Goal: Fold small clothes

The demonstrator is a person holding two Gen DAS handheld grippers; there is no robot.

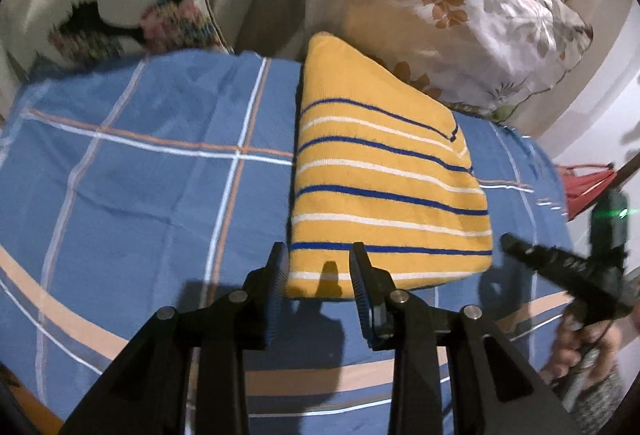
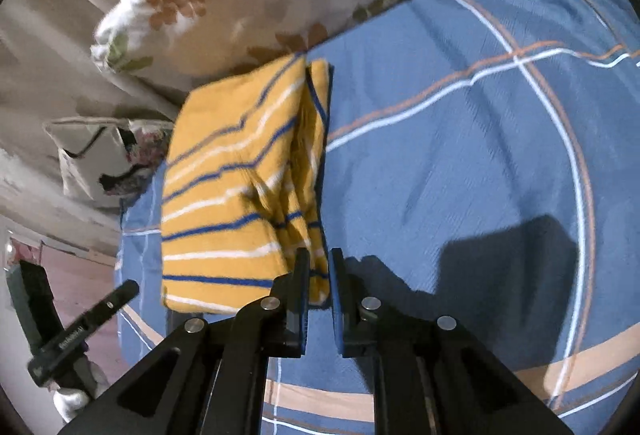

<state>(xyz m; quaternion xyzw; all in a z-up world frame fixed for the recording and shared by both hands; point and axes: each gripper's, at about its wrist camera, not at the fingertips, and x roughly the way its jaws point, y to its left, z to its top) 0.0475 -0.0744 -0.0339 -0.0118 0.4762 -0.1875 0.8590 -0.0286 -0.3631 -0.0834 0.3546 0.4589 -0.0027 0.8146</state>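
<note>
On blue sheet (image 1: 140,195): folded garment (image 1: 380,195) (yellow, striped), lengthwise toward pillows (image 1: 460,15).

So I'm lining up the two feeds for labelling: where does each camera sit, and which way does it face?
Left wrist: on the left gripper, looking along its open fingers at the folded yellow striped garment on the blue plaid sheet; right gripper at the right edge.
Right wrist: on the right gripper, fingers nearly together at the garment's near corner; left gripper lower left.
Shared: garment, sheet, leaf-print pillow.
</note>
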